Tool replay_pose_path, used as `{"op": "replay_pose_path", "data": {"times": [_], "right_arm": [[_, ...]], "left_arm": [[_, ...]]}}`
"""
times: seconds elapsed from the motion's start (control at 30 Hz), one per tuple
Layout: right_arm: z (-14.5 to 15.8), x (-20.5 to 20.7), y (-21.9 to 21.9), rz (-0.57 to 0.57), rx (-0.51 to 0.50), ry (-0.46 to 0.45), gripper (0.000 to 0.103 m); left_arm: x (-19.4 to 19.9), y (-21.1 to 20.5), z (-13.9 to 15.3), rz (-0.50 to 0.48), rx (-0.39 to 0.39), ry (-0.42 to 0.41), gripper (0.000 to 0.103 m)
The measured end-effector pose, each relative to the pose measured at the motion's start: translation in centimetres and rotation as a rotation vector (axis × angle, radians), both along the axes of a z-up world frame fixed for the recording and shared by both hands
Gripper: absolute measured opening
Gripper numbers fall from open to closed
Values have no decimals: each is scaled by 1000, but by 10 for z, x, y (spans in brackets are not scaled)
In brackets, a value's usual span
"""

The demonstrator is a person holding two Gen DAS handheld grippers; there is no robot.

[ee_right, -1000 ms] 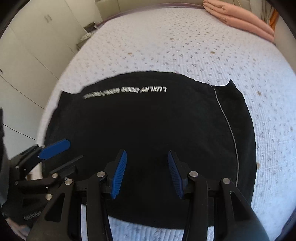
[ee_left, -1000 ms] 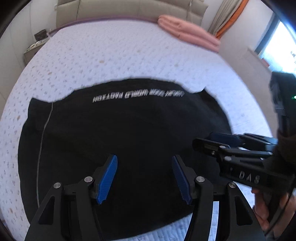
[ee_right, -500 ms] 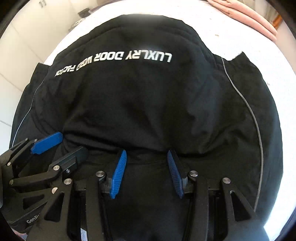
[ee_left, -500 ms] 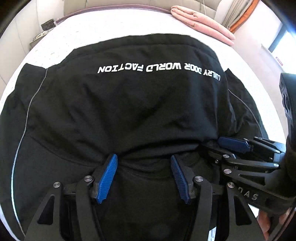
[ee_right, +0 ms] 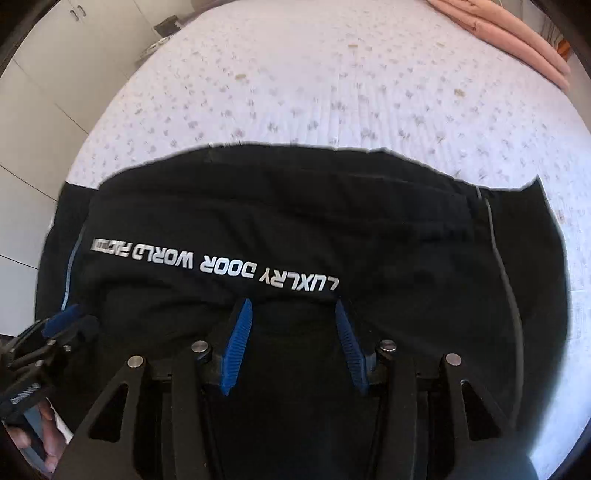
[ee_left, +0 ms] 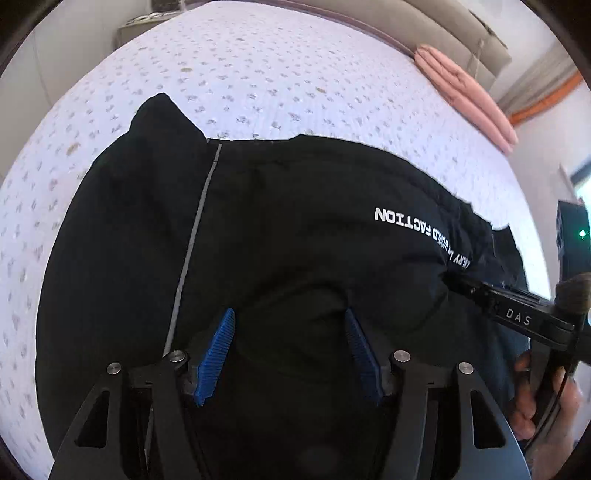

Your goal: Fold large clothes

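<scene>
A large black garment (ee_left: 295,229) with white lettering and thin grey piping lies on the bed; it also fills the right wrist view (ee_right: 295,229). A fold of it bulges up just ahead of both grippers. My left gripper (ee_left: 288,321) is open, its blue pads either side of a raised ridge of cloth. My right gripper (ee_right: 290,310) is open too, pads apart over the cloth below the lettering. Each gripper shows at the edge of the other's view: the right one (ee_left: 517,314) and the left one (ee_right: 59,325).
The bed (ee_left: 277,74) has a white quilted cover with small flecks. A pink folded blanket (ee_left: 465,96) lies at the head by a beige headboard. White wardrobe doors (ee_right: 33,92) stand to the left, a nightstand (ee_right: 162,33) beyond.
Both grippers dropped to the garment's near part and pushed forward; the cloth now doubles over, with the lettering closer to me. The left view has swung left. Jaws stay open.
</scene>
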State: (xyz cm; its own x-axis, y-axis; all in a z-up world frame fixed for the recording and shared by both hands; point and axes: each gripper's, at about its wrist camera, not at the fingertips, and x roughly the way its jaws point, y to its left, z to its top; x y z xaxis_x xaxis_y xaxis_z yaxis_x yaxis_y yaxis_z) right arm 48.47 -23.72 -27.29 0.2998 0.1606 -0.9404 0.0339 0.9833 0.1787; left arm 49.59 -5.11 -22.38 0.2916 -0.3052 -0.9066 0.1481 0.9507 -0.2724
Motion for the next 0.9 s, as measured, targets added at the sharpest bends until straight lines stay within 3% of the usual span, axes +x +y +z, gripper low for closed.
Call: {"op": "replay_pose_path", "data": {"times": [0.13, 0.3, 0.43, 0.57, 0.7, 0.73, 0.8, 0.9], "right_arm": [[-1, -7, 6, 16, -35, -36, 51], [20, -33, -15, 8, 69, -89, 54], [44, -54, -38, -54, 79, -117, 76], [56, -91, -75, -124, 41, -130, 79], [54, -118, -101, -143, -8, -106, 81], [50, -108, -112, -144, -24, -96, 81], [43, -111, -125, -161, -37, -72, 81], [29, -116, -145, -187, 32, -29, 82]], "left_arm": [[-3, -4, -2, -30, 28, -29, 67], [0, 6, 7, -66, -31, -19, 68], [-14, 35, 32, -32, 86, -52, 68], [-27, 66, 53, 7, 143, -90, 68], [-23, 93, 45, 37, 138, -39, 68], [-21, 98, 37, 38, 146, -30, 68], [-22, 99, 34, 9, 177, -24, 68], [-12, 97, 23, -89, 249, -19, 68]]}}
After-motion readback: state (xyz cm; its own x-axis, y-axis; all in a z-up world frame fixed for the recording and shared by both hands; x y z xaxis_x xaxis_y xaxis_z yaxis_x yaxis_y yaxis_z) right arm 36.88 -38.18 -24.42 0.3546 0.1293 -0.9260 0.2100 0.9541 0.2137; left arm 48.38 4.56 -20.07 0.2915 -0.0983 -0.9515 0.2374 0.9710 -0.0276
